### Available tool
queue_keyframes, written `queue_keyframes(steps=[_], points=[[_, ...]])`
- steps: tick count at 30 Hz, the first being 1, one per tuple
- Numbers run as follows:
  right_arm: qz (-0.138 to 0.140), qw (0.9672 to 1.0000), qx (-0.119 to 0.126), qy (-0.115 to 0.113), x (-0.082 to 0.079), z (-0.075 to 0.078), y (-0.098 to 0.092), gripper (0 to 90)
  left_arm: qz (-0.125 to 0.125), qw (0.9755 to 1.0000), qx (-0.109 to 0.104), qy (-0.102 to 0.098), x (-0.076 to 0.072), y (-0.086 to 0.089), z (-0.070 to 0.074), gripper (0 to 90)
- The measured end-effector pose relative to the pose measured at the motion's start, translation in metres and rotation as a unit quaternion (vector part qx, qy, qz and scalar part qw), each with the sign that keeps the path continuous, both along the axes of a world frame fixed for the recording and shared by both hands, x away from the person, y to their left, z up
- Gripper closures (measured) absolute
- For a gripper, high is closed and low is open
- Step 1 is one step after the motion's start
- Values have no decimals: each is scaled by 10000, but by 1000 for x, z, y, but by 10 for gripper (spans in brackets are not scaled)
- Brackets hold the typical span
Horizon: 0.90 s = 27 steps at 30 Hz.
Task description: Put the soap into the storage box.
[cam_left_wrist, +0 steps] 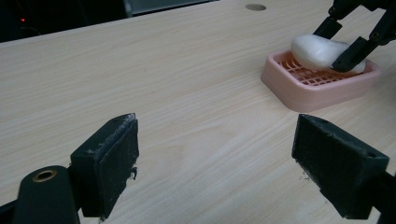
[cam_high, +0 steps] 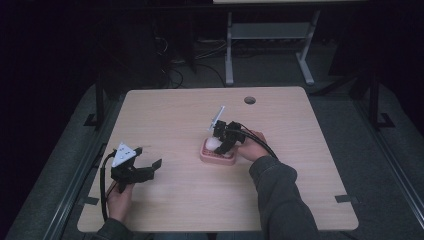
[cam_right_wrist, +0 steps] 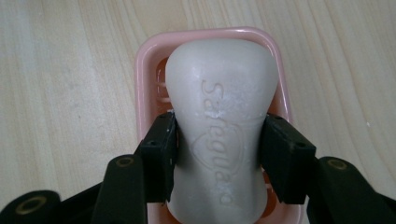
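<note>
Tabletop (cam_high: 175, 115): wooden, carries pink soap dish (cam_left_wrist: 322, 86) near centre. Left hand-held gripper (cam_high: 142, 167): jaws wide apart, empty, well apart from dish. Right hand-held gripper (cam_right_wrist: 217, 156): clamped on white soap bar (cam_right_wrist: 222, 93) at waist, over dish. Judgement: keep squeeze even, move straight, level; slippery bar.
</note>
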State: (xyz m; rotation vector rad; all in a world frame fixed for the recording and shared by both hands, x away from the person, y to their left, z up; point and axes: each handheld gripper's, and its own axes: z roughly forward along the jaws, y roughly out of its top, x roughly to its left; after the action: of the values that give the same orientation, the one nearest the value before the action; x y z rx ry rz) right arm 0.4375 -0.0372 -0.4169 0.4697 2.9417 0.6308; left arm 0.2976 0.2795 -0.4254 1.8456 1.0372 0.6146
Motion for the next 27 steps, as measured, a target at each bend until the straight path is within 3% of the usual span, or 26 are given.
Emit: queue_keyframes(steps=[7, 18, 27], points=[[-33, 9999, 76, 145, 1, -1, -1, 466, 15, 10000, -22, -11, 0, 0, 0, 146], [-235, 9994, 234, 3, -4, 10, -13, 376, 24, 10000, -31, -10, 0, 0, 0, 146], [-392, 9981, 479, -48, -8, 16, -31, 354, 22, 10000, -36, -9, 0, 0, 1, 146]])
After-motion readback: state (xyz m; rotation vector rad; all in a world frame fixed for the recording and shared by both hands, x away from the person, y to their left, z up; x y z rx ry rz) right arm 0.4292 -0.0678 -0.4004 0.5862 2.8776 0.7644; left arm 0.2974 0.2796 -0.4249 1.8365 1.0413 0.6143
